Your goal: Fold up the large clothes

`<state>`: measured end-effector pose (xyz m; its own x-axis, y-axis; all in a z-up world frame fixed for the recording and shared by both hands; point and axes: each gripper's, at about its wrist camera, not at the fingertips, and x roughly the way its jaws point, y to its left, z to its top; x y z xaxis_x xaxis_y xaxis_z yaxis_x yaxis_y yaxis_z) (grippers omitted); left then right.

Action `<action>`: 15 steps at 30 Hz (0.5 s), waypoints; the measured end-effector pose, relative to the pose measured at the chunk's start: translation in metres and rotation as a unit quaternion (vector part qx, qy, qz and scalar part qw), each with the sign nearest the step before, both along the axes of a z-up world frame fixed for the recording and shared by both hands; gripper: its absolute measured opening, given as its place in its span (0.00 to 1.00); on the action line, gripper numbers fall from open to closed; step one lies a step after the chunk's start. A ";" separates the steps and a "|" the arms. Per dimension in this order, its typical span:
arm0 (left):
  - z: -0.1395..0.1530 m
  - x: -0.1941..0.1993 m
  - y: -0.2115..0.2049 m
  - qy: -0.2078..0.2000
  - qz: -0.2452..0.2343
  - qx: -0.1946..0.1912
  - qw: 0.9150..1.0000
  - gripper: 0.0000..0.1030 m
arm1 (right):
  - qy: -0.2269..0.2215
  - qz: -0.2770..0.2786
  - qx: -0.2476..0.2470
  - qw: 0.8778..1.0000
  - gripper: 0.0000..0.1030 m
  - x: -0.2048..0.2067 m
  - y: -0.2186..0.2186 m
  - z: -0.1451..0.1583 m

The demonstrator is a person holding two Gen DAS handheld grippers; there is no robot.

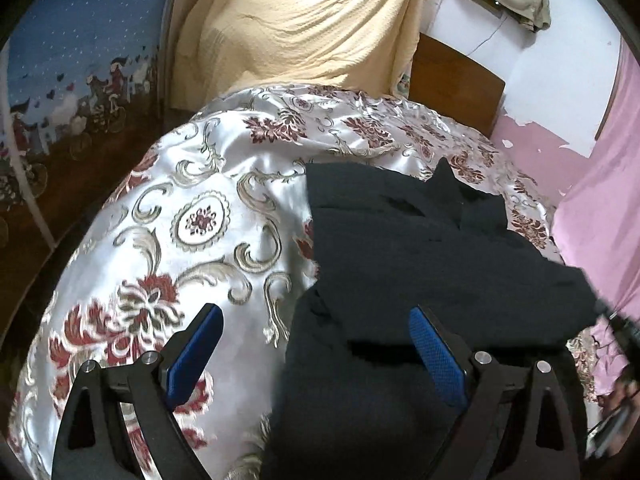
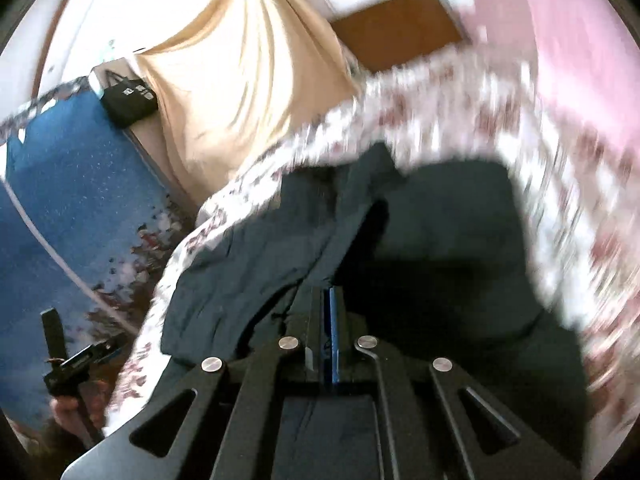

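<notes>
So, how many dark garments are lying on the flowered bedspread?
1. The dark garment lies crumpled on the right part of the flowered bedspread, in front of both grippers. Its folds may hide another piece.

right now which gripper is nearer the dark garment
Right. The right gripper is shut on a fold of the dark garment, so it touches it. The left gripper is open above the garment's edge on the floral bedspread, gripping nothing.

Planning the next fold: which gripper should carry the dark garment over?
Right. The right gripper is shut on a fold of the dark garment; the left gripper hangs open above its edge on the floral bedspread.
</notes>
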<state>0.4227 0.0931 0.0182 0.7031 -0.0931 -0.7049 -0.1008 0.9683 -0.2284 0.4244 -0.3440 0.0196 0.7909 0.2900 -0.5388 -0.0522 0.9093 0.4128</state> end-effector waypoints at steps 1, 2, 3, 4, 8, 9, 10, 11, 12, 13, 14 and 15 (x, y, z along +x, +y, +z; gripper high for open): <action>-0.001 0.006 -0.002 0.001 -0.002 0.004 1.000 0.91 | -0.010 -0.016 -0.027 0.999 0.02 0.003 -0.002 0.014; -0.002 0.010 -0.004 0.003 -0.002 0.007 1.000 0.91 | -0.014 -0.028 -0.044 0.999 0.02 0.002 -0.009 0.022; -0.005 0.021 -0.008 0.007 -0.001 0.011 1.000 0.91 | -0.010 -0.041 -0.052 0.998 0.02 0.006 -0.018 0.027; -0.009 0.030 -0.012 0.012 -0.002 0.012 1.000 0.91 | -0.002 -0.051 -0.055 0.997 0.02 0.010 -0.024 0.027; -0.022 0.063 -0.026 0.029 -0.008 0.016 0.999 0.91 | 0.052 -0.091 -0.088 0.991 0.02 0.027 -0.047 -0.004; -0.026 0.075 -0.031 0.033 -0.010 0.021 0.999 0.91 | 0.064 -0.096 -0.092 0.989 0.02 0.029 -0.053 -0.015; -0.029 0.081 -0.034 0.035 -0.011 0.027 0.999 0.91 | 0.074 -0.100 -0.097 0.987 0.02 0.031 -0.056 -0.025; -0.033 0.087 -0.038 0.038 -0.014 0.035 0.999 0.91 | 0.084 -0.102 -0.101 0.986 0.02 0.033 -0.060 -0.035; -0.037 0.094 -0.042 0.044 -0.016 0.046 0.998 0.91 | 0.095 -0.101 -0.105 0.985 0.02 0.035 -0.062 -0.045; -0.042 0.101 -0.048 0.051 -0.020 0.060 0.997 0.91 | 0.105 -0.098 -0.109 0.984 0.02 0.037 -0.064 -0.053; -0.045 0.105 -0.052 0.055 -0.023 0.069 0.996 0.91 | 0.115 -0.099 -0.115 0.982 0.02 0.040 -0.064 -0.059; -0.045 0.108 -0.057 0.054 -0.025 0.078 0.995 0.91 | 0.120 -0.115 -0.139 0.976 0.03 0.039 -0.063 -0.058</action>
